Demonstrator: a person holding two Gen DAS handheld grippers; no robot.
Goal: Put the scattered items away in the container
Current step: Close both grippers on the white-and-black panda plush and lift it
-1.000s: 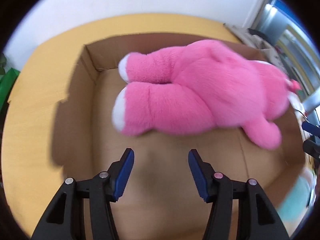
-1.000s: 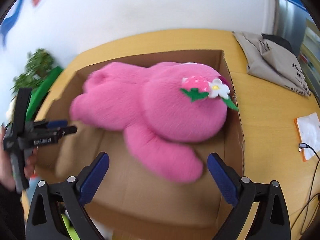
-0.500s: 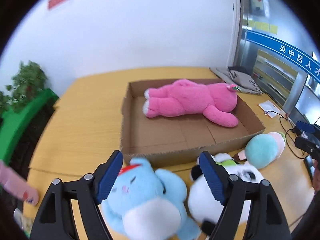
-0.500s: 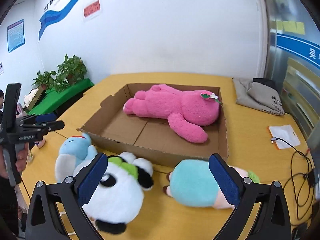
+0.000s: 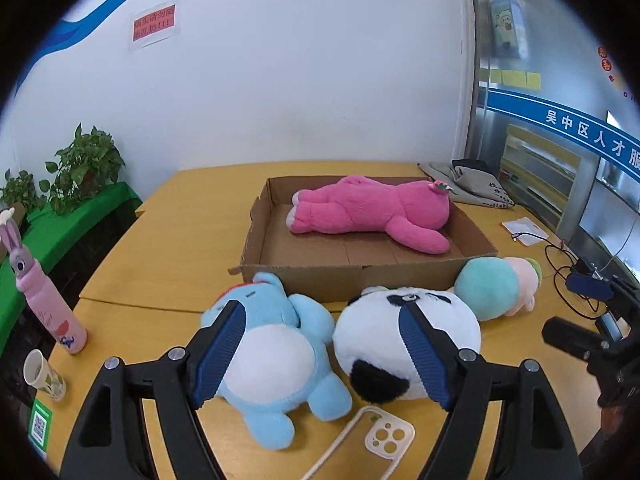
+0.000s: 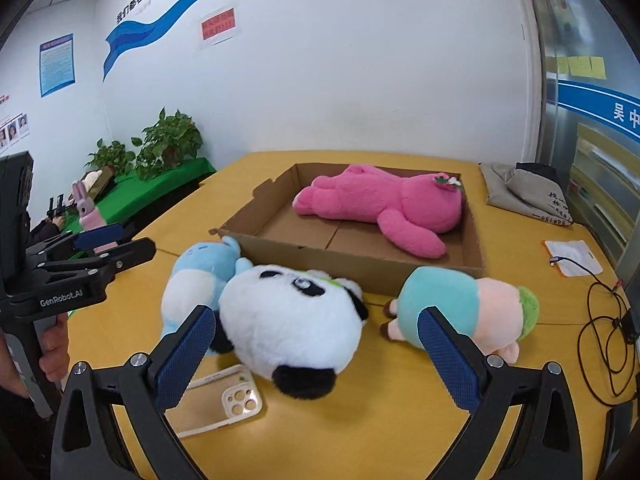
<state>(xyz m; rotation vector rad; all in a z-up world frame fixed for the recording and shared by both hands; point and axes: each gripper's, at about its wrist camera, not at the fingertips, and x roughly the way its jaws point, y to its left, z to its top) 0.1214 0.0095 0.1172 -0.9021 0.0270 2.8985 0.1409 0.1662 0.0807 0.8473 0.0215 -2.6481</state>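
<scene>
Yellow table [image 5: 168,248] so far: we've got the pink bear [image 5: 372,212] in the box [image 5: 360,274], panda [image 6: 292,312], blue toy [image 5: 276,344] and doll [image 6: 464,304] left, both grippers [image 5: 320,354] [image 6: 316,356] spread, empty.

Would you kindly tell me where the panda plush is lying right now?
In both wrist views the panda plush lies on the yellow table just outside the cardboard box, touching the blue plush on one side, the teal-and-pink plush on the other.

On the counter [image 6: 400,420], the bear toy [image 6: 384,204] lies in the cardboard box [image 6: 320,252], with the elephant toy [image 6: 196,276], panda toy [image 6: 292,320] and doll [image 6: 460,304] just before that box.
</scene>
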